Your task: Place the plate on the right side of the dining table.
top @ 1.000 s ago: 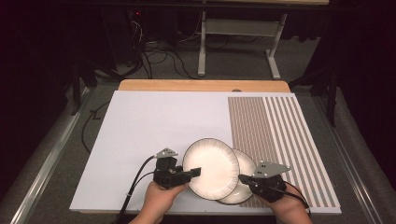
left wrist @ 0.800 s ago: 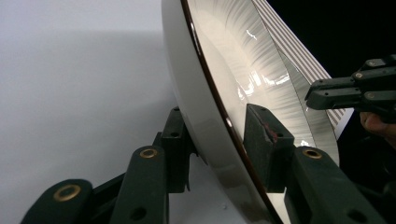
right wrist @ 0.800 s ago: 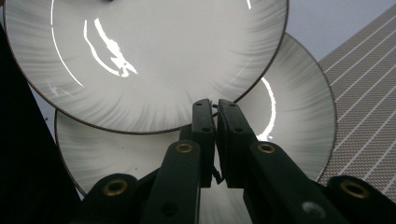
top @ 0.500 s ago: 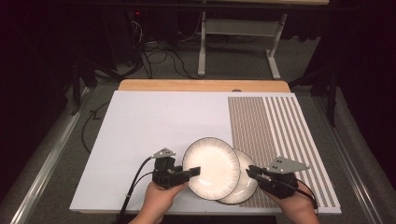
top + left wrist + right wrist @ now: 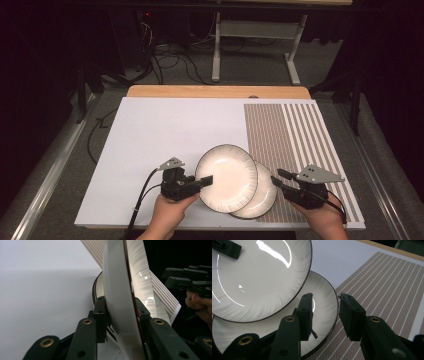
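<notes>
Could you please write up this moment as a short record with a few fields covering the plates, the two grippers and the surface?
Upper plate: lifted and tilted, overlapping the lower plate
Lower plate: flat, partly on the striped mat
Left gripper: fingers clamp the upper plate's rim, just been closing
Right gripper: fingers apart beside the lower plate's rim, nothing between them, just been opening
Surface: white table cover

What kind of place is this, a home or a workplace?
Probably a lab or recording workspace, not a home: a white board on a wooden table, loose cables on grey carpet, dark surroundings.
</notes>
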Tool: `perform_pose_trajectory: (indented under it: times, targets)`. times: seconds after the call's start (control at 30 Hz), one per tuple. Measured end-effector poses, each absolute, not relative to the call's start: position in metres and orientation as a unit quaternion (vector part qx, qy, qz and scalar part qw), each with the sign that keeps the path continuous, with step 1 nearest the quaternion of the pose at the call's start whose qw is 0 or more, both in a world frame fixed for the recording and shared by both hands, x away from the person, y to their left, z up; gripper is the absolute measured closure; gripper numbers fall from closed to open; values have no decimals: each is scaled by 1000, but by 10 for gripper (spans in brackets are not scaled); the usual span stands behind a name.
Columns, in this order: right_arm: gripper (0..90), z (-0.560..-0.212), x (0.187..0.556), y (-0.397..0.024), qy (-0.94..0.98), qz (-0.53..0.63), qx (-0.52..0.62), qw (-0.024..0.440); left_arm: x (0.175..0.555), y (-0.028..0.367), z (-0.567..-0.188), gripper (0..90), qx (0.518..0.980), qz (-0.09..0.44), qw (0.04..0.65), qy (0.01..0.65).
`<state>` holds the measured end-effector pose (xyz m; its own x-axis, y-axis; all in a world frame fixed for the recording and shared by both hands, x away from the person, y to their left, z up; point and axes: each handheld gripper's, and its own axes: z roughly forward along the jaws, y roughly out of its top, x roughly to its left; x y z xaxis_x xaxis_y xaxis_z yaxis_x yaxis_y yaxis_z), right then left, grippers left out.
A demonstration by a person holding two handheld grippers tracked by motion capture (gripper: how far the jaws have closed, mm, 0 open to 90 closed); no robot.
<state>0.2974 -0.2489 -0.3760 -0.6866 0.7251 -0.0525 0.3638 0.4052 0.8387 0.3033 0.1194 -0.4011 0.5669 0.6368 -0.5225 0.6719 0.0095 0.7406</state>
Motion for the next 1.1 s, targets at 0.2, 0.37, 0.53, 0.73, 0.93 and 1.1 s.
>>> perform_pose_trajectory:
  times: [0.2, 0.37, 0.53, 0.73, 0.93, 1.1]
  targets:
    - [568, -373, 297, -255, 800, 439, 341, 224, 301, 124, -393, 738, 700, 11, 555, 449]
    - [485, -371, 295, -259, 790, 448, 347, 234, 300, 131, -388, 759, 694, 33, 571, 437]
    - [406, -367, 293, -263, 777, 461, 356, 239, 299, 133, -387, 761, 702, 56, 578, 413]
    - [285, -364, 293, -268, 761, 473, 363, 255, 296, 140, -383, 764, 703, 95, 586, 391]
    - [152, -359, 293, -278, 738, 487, 374, 281, 296, 145, -381, 763, 700, 134, 588, 383]
    - [22, -357, 295, -287, 720, 498, 386, 290, 296, 152, -381, 761, 696, 150, 589, 382]
